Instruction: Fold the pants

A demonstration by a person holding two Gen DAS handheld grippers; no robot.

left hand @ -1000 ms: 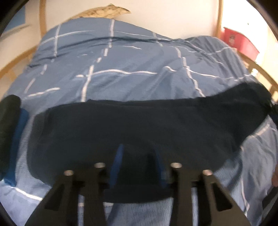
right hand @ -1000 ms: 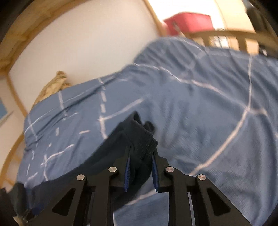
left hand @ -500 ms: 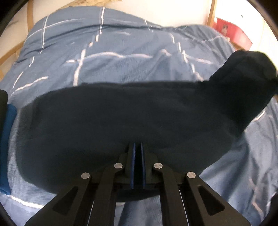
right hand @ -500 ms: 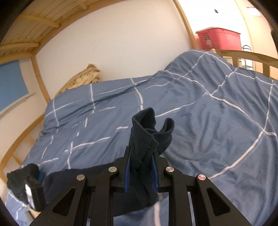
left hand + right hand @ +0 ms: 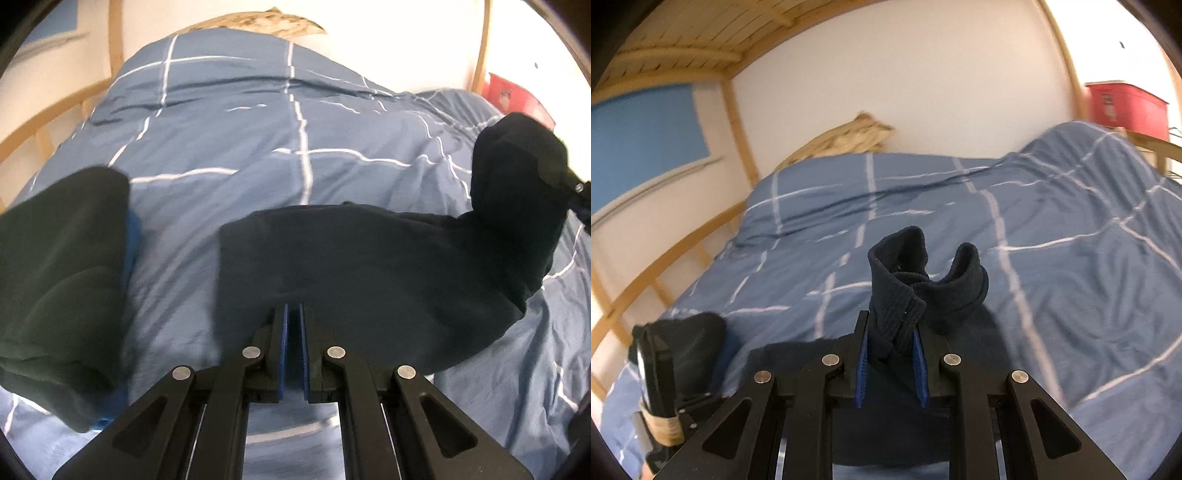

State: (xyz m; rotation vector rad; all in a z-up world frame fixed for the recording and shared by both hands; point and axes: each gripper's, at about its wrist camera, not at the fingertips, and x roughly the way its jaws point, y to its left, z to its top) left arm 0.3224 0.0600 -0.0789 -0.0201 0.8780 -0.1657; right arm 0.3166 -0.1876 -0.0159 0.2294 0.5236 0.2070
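Both tongs were clamped on the navy pants [image 5: 369, 266] above the blue duvet [image 5: 258, 147]: left gripper [image 5: 292, 325] mid-edge, right gripper [image 5: 891, 354] on the ribbed cuff [image 5: 916, 280]. Carrying both ends level would keep the fold square.

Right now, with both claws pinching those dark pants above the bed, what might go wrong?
The right gripper pinches only a bunched cuff of the navy pants, so the fabric might slip out. The left gripper grips just an edge, and the slack cloth sagging between could crease unevenly on the blue checked duvet. A second dark garment lies close by and might get dragged along.
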